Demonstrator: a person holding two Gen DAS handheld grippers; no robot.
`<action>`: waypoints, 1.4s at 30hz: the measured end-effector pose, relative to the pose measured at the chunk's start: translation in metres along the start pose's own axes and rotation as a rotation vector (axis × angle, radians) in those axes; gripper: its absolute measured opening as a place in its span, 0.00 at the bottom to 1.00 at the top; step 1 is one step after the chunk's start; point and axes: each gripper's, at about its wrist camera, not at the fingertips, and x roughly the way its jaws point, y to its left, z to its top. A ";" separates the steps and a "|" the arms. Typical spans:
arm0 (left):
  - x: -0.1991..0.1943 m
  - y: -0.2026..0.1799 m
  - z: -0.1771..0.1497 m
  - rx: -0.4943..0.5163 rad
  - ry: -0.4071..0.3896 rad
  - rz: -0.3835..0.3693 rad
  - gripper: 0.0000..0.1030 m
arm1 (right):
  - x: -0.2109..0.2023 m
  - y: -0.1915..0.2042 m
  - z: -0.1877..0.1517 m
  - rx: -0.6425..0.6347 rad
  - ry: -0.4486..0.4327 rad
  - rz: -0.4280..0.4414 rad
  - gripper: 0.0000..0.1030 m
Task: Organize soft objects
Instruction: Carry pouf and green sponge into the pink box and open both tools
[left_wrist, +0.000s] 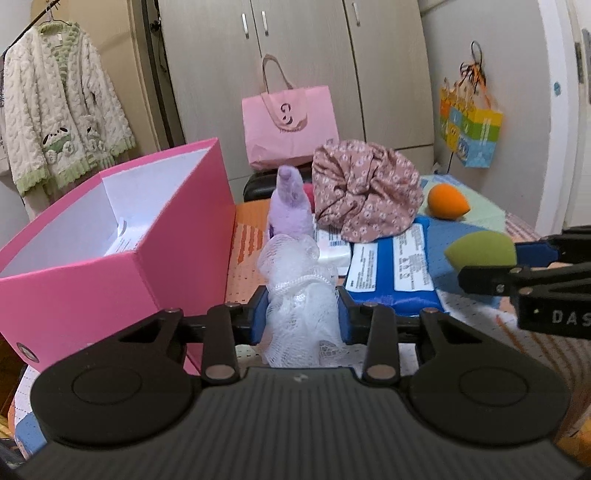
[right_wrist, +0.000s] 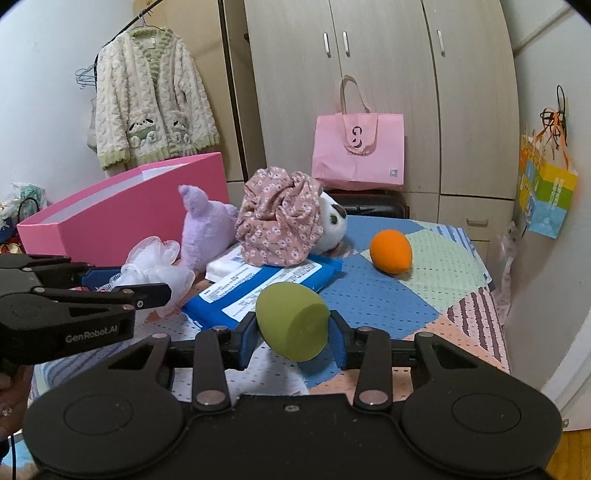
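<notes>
My left gripper (left_wrist: 302, 314) is shut on a white mesh bath pouf (left_wrist: 299, 288), its blue pads pressing both sides; in the right wrist view the pouf (right_wrist: 155, 266) bulges out past the left gripper (right_wrist: 122, 286). My right gripper (right_wrist: 293, 332) is shut on a green egg-shaped sponge (right_wrist: 291, 325), held just above the patchwork tablecloth (right_wrist: 424, 295). From the left wrist view the green sponge (left_wrist: 480, 251) shows at the right, pinched by the right gripper (left_wrist: 491, 258). An open pink box (left_wrist: 122, 236) stands left of the pouf. An orange sponge (right_wrist: 390, 251) lies further back.
A purple plush (right_wrist: 207, 229), a floral fabric bundle (right_wrist: 280, 218), a white plush (right_wrist: 332, 225) and a blue wipes pack (right_wrist: 266, 284) crowd the table's middle. A pink tote bag (right_wrist: 356, 147) stands before the wardrobe. A fleecy jacket (right_wrist: 151, 99) hangs at the left.
</notes>
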 end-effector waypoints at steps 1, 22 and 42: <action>-0.004 0.001 0.000 -0.003 -0.007 -0.010 0.35 | -0.002 0.001 0.000 -0.002 0.001 -0.001 0.44; -0.059 0.060 0.001 -0.106 0.149 -0.250 0.35 | -0.043 0.057 0.023 -0.030 0.160 0.162 0.44; -0.093 0.158 0.063 -0.071 0.167 -0.320 0.35 | -0.035 0.135 0.104 -0.149 0.148 0.355 0.44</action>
